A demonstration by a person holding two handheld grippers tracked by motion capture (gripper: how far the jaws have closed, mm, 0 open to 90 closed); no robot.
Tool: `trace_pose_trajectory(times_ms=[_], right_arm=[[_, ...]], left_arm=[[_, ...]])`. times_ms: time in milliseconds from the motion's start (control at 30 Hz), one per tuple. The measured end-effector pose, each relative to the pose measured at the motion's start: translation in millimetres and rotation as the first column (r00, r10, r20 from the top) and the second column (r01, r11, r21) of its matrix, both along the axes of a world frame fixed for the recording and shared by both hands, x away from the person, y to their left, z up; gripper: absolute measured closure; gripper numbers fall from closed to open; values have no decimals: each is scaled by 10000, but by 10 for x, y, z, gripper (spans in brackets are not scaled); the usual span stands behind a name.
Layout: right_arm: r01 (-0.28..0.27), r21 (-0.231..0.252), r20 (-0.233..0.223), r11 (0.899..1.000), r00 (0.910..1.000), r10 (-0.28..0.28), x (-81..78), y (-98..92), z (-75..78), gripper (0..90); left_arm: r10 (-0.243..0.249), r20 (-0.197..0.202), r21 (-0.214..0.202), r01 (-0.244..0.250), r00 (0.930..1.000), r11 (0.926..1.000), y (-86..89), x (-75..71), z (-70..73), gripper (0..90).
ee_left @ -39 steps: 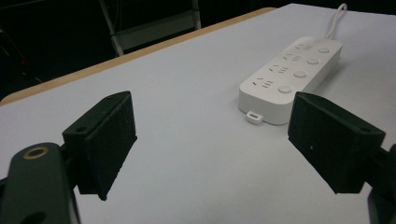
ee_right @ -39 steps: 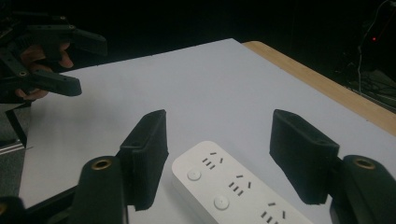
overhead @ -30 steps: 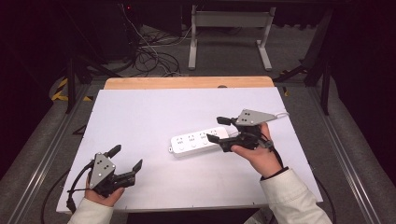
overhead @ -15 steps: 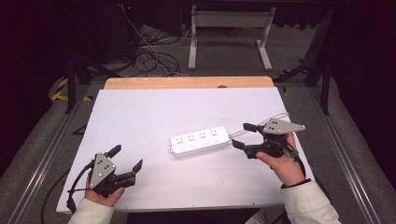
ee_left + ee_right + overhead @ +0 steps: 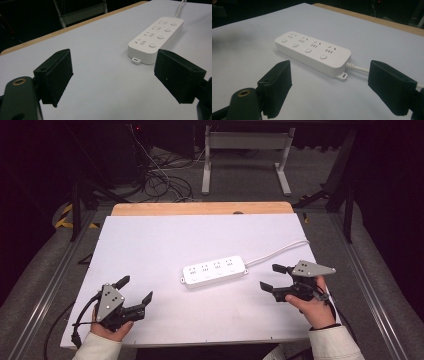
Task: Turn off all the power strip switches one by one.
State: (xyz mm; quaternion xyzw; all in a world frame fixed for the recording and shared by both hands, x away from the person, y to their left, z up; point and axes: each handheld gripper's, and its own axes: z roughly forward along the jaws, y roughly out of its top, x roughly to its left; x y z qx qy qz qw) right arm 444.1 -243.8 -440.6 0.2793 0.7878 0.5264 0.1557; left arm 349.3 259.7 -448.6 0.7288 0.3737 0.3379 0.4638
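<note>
I have the right tool (image 5: 274,279) low over the table (image 5: 150,245), its jaws spread wide with nothing between them; they have just been opening further. The white power strip (image 5: 214,271) lies flat just ahead of this tool and clear of it, with bare table between its cord end and the jaw tips. In the right gripper view the power strip (image 5: 312,51) sits straight beyond the gap of the jaws, its four sockets and four round buttons facing up, its small mounting tab toward me, and its white cord (image 5: 359,68) running off behind the jaw on that picture's right. In the high view the cord (image 5: 277,251) curves away past the far side of the right tool to the table's edge. My left tool (image 5: 134,294) rests near the table's front corner, jaws also wide apart and empty, well apart from the strip. In the left gripper view the power strip (image 5: 156,38) lies ahead toward the right-hand jaw, with open table before it. Nothing stands between either tool and the strip. Beyond the table I see a tangle of dark cables (image 5: 160,182) on the floor and a grey metal frame (image 5: 245,155).
</note>
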Motion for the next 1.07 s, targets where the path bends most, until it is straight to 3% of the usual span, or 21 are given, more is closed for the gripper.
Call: trace_pose_trajectory(times_ms=[267, 467, 833, 1067], right_arm=[[123, 175, 2, 9998, 9999, -123, -66, -117, -223, 193], [353, 129, -386, 9993, 9986, -348, -99, -195, -397, 194], [855, -143, -370, 9962, 9956, -860, -106, -238, -354, 245], [738, -234, -189, 9970, 9971, -742, -116, -226, -337, 244]], left_arm=[[-46, 0, 17, 46, 10000, 10000, 4, 4, -5, 156], [-75, -56, 62, 75, 10000, 10000, 9, 28, -27, 149], [39, -315, -189, -45, 9995, 9998, 28, 69, -55, 144], [-52, 18, 39, 52, 10000, 10000, 10, 62, -69, 144]])
